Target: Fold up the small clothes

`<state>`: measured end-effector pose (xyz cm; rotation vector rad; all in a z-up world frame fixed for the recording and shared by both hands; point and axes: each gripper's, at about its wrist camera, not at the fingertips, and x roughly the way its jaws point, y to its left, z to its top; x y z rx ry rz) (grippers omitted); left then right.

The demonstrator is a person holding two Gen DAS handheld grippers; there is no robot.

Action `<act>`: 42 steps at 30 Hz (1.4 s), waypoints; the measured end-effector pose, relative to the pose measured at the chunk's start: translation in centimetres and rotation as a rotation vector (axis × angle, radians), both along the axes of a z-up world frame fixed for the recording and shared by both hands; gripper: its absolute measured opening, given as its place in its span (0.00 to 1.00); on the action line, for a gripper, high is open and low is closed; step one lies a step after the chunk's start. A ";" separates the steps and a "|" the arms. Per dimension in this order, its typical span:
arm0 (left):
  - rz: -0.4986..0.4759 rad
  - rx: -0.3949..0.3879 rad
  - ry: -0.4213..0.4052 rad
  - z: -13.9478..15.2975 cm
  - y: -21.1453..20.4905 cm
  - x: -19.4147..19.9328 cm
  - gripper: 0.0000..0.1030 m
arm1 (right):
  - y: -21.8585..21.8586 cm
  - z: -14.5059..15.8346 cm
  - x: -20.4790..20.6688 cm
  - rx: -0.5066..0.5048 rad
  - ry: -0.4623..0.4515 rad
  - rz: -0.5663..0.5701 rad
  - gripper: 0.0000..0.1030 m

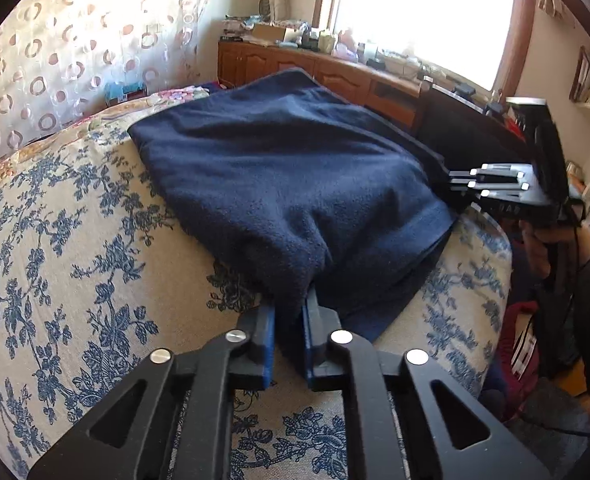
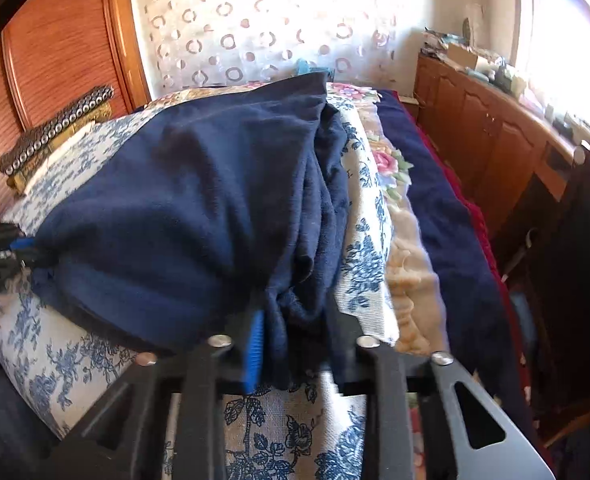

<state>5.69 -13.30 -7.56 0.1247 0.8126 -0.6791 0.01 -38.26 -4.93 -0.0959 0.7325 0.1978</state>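
Cloth: dark blue cloth (image 1: 279, 184) lies bunched on the flowery bed (image 1: 75, 264)
Left claw (image 1: 289, 332): pinching its near corner
Right claw (image 2: 291, 344): pinching another corner by the bed's edge

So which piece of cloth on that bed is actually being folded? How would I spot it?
Start at the bed, spread with a cream cover printed with blue flowers. On top of it lies a plain navy fleece garment, its near edge pinched by the left gripper and the right gripper. Unlike the flowered bedding and the dark blue blanket along the bed's far side, it is bunched up and gripped.
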 end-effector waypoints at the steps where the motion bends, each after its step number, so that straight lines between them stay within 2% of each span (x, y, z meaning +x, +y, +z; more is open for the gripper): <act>1: 0.001 -0.008 -0.009 0.3 0.2 -0.1 0.10 | 0.1 0.1 -0.1 -0.006 -0.004 0.001 0.15; 3: 0.015 -0.016 -0.055 1.3 0.4 -0.5 0.09 | 0.1 0.4 -0.4 0.004 -0.018 0.003 0.10; 7: 0.037 -0.048 -0.113 3.6 1.2 -1.1 0.09 | -0.2 2.2 -1.8 0.064 -0.083 0.014 0.09; 14: 0.085 -0.103 -0.187 7.3 3.7 -0.8 0.09 | 1.0 5.6 -4.3 0.100 -0.168 0.082 0.09; 21: 0.115 -0.141 -0.205 8.7 6.0 -1.7 0.09 | 2.1 6.8 -6.8 0.142 -0.193 0.159 0.09; 26: 0.128 -0.123 -0.199 8.2 6.3 -1.3 0.09 | 2.1 7.0 -7.6 0.134 -0.205 0.179 0.09; 30: 0.134 -0.124 -0.173 7.5 6.4 -0.7 0.09 | 1.7 6.6 -6.9 0.136 -0.200 0.171 0.09; 34: 0.142 -0.147 -0.146 7.7 6.5 1.4 0.09 | 2.1 7.2 -5.2 0.152 -0.208 0.169 0.09; 37: 0.152 -0.153 -0.129 8.0 6.4 4.2 0.09 | 2.1 7.8 -2.8 0.157 -0.220 0.144 0.09; 42: 0.166 -0.117 -0.114 8.1 5.3 9.1 0.09 | 2.2 8.3 2.9 0.170 -0.221 0.105 0.09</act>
